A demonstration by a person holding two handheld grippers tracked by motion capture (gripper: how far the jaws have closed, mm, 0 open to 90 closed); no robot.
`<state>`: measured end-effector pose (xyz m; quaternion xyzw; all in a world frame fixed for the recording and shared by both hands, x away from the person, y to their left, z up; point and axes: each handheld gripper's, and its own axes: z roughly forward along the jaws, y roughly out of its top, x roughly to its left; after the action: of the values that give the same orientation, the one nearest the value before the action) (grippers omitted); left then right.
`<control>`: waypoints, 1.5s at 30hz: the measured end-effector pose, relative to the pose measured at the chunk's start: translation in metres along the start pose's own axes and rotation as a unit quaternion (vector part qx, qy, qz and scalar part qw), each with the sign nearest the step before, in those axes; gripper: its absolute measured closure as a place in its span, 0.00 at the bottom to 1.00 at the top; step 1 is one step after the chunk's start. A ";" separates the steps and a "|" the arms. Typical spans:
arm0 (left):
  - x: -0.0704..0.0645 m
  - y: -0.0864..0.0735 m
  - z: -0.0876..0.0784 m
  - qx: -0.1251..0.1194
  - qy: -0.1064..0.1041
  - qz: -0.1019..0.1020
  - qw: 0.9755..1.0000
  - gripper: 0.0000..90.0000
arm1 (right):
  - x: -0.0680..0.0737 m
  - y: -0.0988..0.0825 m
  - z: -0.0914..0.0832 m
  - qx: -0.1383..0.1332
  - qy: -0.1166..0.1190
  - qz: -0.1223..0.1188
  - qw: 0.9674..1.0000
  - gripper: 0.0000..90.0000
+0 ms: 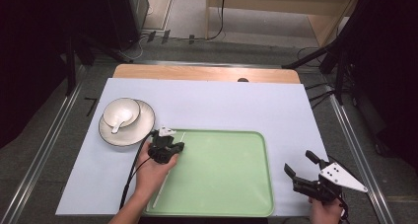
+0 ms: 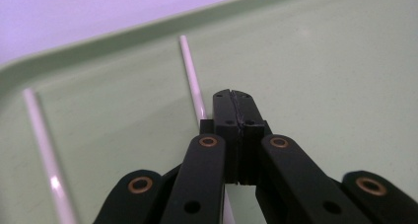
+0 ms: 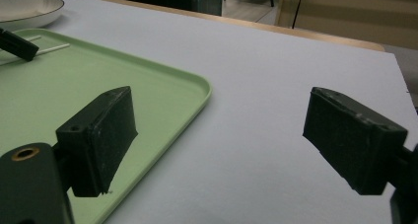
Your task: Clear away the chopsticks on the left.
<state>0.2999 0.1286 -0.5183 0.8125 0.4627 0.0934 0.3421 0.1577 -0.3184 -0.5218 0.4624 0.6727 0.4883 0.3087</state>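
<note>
Two white chopsticks (image 2: 193,76) lie near the left edge of the green tray (image 1: 231,184), so placing them looks done; bowl (image 1: 121,113) and plate (image 1: 143,130) wait off its far left corner. The left gripper (image 2: 231,98) is closed, empty, beside one chopstick; the right gripper (image 3: 222,135) gapes empty. No writing is legible.

A white plate (image 1: 142,130) sits at the back left of the counter (image 1: 236,105), just beyond the tray's corner. A white bowl (image 1: 123,110) rests on the plate, and a white spoon (image 1: 120,122) lies in the bowl, handle pointing forward.
</note>
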 end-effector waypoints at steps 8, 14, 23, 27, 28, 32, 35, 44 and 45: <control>0.013 -0.004 -0.007 -0.005 0.006 -0.017 1.000 1.00 | 0.000 -0.001 0.001 0.001 0.001 0.000 1.000 0.15; 0.021 -0.003 -0.006 -0.015 0.014 -0.028 0.999 1.00 | 0.000 -0.001 0.001 0.002 0.002 0.001 1.000 0.15; 0.020 -0.014 -0.030 -0.043 0.026 0.002 0.999 1.00 | -0.001 -0.002 0.001 0.004 0.002 0.004 1.000 0.15; 0.015 -0.036 -0.052 -0.043 0.031 0.024 0.998 1.00 | -0.002 -0.002 0.001 0.003 0.003 0.004 1.000 0.15; 0.015 -0.041 -0.055 -0.041 0.031 0.026 0.998 1.00 | -0.001 -0.002 0.001 0.003 0.002 0.004 1.000 0.15; 0.013 -0.065 -0.071 -0.044 0.031 0.021 0.998 1.00 | -0.001 -0.002 0.001 0.004 0.003 0.004 1.000 0.15; 0.009 -0.076 -0.077 -0.040 0.030 0.027 0.998 1.00 | 0.001 -0.001 0.001 0.004 0.003 0.004 1.000 0.15; 0.003 -0.096 -0.082 -0.029 0.008 0.022 0.999 1.00 | 0.002 -0.001 0.001 0.005 -0.001 0.003 1.000 0.15; 0.002 -0.097 -0.082 -0.027 0.003 0.021 0.999 1.00 | 0.002 -0.001 0.001 0.005 -0.001 0.004 1.000 0.15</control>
<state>0.1957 0.2020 -0.5197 0.8122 0.4440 0.1151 0.3604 0.1579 -0.3159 -0.5228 0.4672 0.6732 0.4853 0.3049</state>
